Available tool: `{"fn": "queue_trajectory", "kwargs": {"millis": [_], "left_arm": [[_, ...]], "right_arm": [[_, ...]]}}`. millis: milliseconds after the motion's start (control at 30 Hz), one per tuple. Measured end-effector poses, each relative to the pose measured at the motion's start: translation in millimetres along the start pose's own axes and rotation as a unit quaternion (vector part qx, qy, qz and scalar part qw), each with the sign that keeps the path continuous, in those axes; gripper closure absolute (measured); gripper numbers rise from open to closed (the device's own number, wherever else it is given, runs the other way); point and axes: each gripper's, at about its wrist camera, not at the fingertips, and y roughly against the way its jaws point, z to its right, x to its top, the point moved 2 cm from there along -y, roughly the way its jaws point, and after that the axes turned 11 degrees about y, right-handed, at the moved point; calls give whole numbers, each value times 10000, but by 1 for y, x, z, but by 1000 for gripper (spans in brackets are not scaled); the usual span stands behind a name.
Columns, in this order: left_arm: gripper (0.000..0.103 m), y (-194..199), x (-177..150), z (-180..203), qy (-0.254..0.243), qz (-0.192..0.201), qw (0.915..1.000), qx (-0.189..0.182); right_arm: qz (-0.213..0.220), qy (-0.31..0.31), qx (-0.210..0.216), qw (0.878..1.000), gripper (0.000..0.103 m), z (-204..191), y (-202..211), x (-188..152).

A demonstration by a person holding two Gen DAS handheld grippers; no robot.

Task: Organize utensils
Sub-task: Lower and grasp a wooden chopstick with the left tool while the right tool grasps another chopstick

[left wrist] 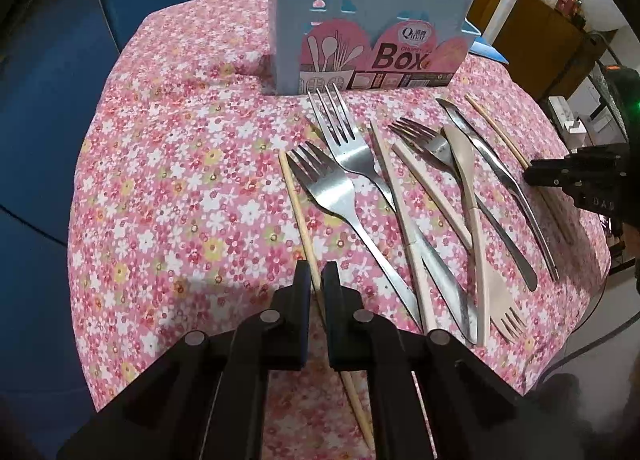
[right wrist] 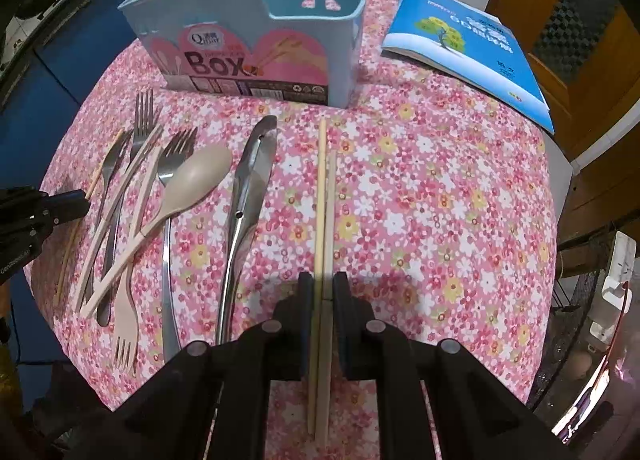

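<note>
Left gripper (left wrist: pixel 316 280): pinched on a single wooden chopstick (left wrist: pixel 298 212), low on its length, at the left edge of the spread.
Right gripper (right wrist: pixel 323 288): pressed onto a pair of chopsticks (right wrist: pixel 325 196) lying side by side; whether both sticks are truly caught is hard to tell, since one looks set slightly forward.
Holder: the blue utensil box (right wrist: pixel 344 60) stands at the far side of the floral tablecloth (right wrist: pixel 440 200), open top upward.
Remaining pile: forks, a beige spoon (right wrist: pixel 196 176), steel tongs (right wrist: pixel 248 188) and a beige fork still lie between the grippers.
Good lift: raise each hand straight up, keeping the sticks parallel, before tipping them upright over the box.
Risk: a low grip lets the long ends swing.
</note>
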Motion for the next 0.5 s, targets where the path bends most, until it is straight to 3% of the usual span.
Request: {"fn": "queue_trajectory", "kwargs": {"millis": [333, 500], "left_arm": [[96, -8, 16, 1, 98, -542, 9985, -77], [96, -7, 14, -3, 99, -443, 9987, -219]], "right_arm": [[-749, 343, -24, 9966, 89, -8, -11, 29], [-750, 267, 191, 9966, 90, -3, -12, 37]]}}
